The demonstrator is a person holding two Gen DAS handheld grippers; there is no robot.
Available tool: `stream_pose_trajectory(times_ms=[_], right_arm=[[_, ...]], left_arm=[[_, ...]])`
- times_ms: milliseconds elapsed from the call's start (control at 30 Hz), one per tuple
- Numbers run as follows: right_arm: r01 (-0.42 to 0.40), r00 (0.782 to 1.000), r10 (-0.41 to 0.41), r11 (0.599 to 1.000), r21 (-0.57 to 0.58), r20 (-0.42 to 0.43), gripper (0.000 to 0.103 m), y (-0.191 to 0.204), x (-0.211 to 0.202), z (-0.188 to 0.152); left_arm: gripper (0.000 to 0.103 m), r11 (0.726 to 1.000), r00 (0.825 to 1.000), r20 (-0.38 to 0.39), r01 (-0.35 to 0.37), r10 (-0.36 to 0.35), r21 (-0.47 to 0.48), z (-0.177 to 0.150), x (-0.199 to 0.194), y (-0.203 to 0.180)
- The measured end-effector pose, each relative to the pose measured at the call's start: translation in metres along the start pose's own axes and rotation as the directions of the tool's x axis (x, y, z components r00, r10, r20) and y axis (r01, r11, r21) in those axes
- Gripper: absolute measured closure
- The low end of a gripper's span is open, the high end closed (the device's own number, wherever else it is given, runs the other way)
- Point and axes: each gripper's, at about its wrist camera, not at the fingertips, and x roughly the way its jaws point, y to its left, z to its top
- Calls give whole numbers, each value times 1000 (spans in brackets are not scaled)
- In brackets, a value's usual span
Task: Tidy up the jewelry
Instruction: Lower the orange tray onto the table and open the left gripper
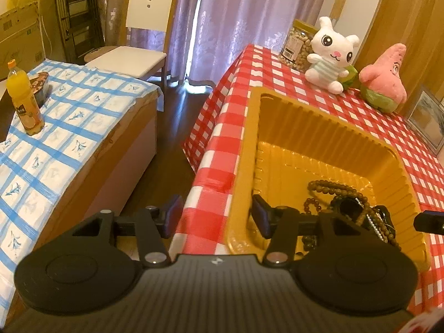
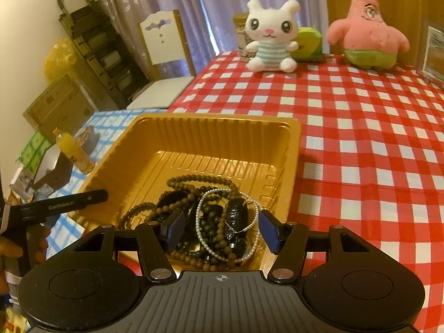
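Note:
A gold plastic tray (image 1: 319,111) (image 2: 216,118) sits at the left edge of the red-checked table. In its near corner lies a tangle of jewelry (image 1: 347,208): brown bead strands (image 2: 194,179), a white pearl necklace (image 2: 198,222) and a black carved piece (image 2: 236,219). My left gripper (image 1: 216,216) is open and straddles the tray's left wall, one finger outside and one inside, neither pad touching it. It also shows at the tray's left rim in the right wrist view, as a black finger (image 2: 75,201). My right gripper (image 2: 222,230) is open just above the pile, with the pearls and beads between its fingers.
A white rabbit plush (image 2: 270,36), a pink star plush (image 2: 366,27), a green box (image 2: 308,44) and a jar of nuts (image 1: 297,45) stand at the table's back. A lower table with blue-checked cloth (image 1: 69,127) holds an orange juice bottle (image 1: 23,97). A white chair (image 1: 138,52) stands behind.

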Motion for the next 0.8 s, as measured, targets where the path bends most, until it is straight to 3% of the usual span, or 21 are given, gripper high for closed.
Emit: stream_pose_trajectory(times_ms=[133, 400, 500, 633, 800], right_arm=[[-5, 1000, 4, 1000, 31, 17, 43, -4, -9, -2], [-18, 1000, 17, 997, 77, 14, 41, -17, -35, -10], [-27, 1000, 27, 998, 53, -2, 41, -20, -46, -16], [7, 1000, -7, 1000, 2, -11, 41, -24, -64, -28], [39, 999, -39, 999, 17, -5, 41, -40, -88, -46]], left_arm=[[43, 1000, 999, 47, -14, 13, 18, 3, -20, -1], [41, 997, 995, 69, -70, 67, 35, 5, -54, -16], [41, 992, 994, 62, -94, 89, 82, 2, -65, -34], [32, 974, 990, 50, -139, 133, 179, -10, -76, -74], [25, 964, 995, 23, -101, 98, 245, -34, -90, -123]])
